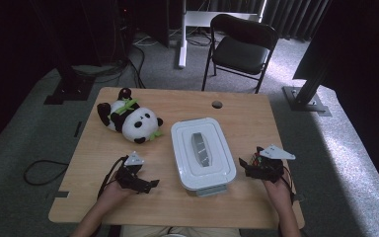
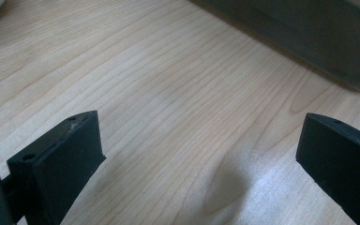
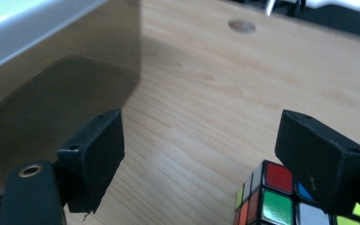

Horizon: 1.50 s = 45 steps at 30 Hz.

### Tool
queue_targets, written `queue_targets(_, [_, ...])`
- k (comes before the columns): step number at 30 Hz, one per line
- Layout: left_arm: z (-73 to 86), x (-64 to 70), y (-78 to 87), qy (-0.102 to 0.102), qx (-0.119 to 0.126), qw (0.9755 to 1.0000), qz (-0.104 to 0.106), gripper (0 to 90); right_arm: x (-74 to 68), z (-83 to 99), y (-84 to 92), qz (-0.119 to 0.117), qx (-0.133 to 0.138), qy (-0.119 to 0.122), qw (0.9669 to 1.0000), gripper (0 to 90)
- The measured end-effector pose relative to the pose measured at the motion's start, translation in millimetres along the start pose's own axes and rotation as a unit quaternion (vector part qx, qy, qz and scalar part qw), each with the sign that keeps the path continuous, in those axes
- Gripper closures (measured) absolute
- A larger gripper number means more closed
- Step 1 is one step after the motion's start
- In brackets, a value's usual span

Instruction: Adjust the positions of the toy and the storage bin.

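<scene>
- Right tongs (image 3: 201, 154) low over the tabletop (image 1: 256, 111), jaws wide apart, gripping nothing.
- Puzzle cube (image 3: 281, 199) right at the right tongs — sitting at the inner side of the jaw at the picture's right in the right gripper view, touching or nearly so; cannot tell which.
- Cube off-centre in the gap, hugging that one jaw, open wood between it and the other jaw.
- In the high view, cube colours just visible under the right tongs (image 1: 262, 165), near the right edge of the lidded white box (image 1: 202, 153).
- Box wall close beside the other right jaw — dark translucent side looming at left in the right gripper view.
- Left tongs (image 2: 201, 154) also spread wide, empty, bare wood between the jaws; box corner (image 2: 337, 51) ahead and to the right.
- Left tongs (image 1: 135, 177) left of the box, well apart from the cube, box lying between.
- Right hand clearly nearer to the cube; likely next move a small sideways shift to centre the cube, then closing.
- Cube has no long axis — square faces, any flat pair fit for clamping.
- Plush panda (image 1: 128, 118) at far left of tabletop, out of play.
</scene>
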<state>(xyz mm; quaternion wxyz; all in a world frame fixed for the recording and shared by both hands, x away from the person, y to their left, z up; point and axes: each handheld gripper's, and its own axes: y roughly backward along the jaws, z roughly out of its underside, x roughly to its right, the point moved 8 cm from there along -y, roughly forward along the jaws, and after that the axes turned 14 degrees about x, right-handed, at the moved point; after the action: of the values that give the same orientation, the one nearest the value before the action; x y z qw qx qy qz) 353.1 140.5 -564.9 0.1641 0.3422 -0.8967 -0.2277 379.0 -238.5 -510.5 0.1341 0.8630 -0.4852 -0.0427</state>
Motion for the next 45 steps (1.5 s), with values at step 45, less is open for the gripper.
queue_targets(45, [-68.2,-67.2,60.4,-0.036,0.065,0.9958,-0.053,1.4,-41.7,70.7,-8.1,-0.122,-0.115,0.019,0.9856,12.8])
